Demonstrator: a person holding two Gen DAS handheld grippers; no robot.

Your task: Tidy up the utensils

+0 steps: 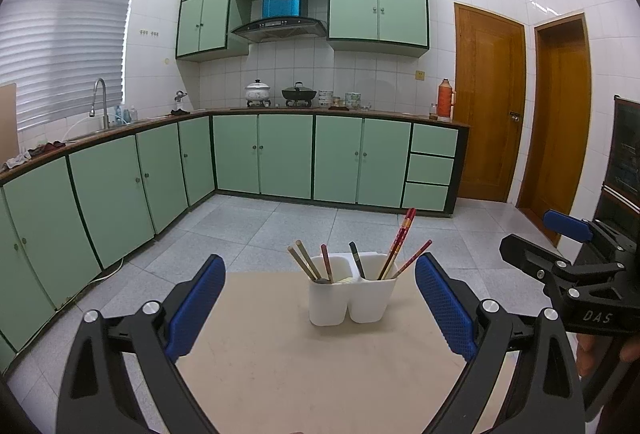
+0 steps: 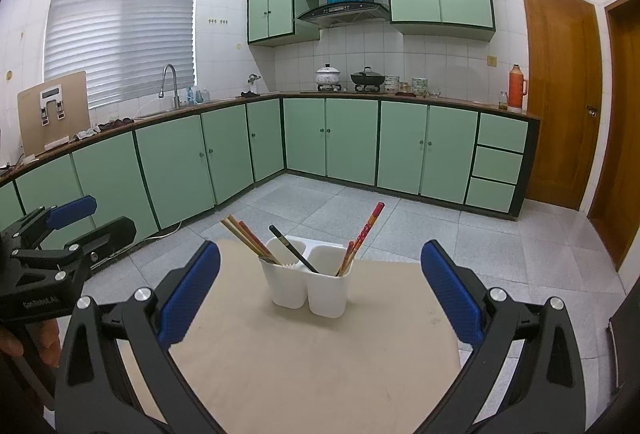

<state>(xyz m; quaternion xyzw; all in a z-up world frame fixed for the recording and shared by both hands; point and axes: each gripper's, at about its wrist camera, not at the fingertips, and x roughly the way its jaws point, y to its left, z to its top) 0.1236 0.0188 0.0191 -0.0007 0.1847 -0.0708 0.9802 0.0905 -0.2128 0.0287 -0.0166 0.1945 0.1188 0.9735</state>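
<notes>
Both tools released, holding nothing: left tool (image 1: 320, 308), right tool (image 2: 320, 294). White two-cup holder (image 2: 308, 284) stands mid-bench (image 2: 320, 374), ahead of both. Chopsticks (image 2: 362, 238) upright in both compartments.

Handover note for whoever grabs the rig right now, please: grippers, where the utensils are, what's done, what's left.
Left gripper: open, empty, held back from the holder.
Right gripper: open, empty, also held back.
White two-compartment holder stands upright near the far edge of the beige table.
Left compartment: tan chopsticks and a red-handled utensil. Right compartment: red chopsticks. The dark chopstick sits near the divider; its compartment is unclear.
Done: all visible utensils are in the holder; none lie loose on the table.
Left: possibly nothing; check the sorting.
</notes>
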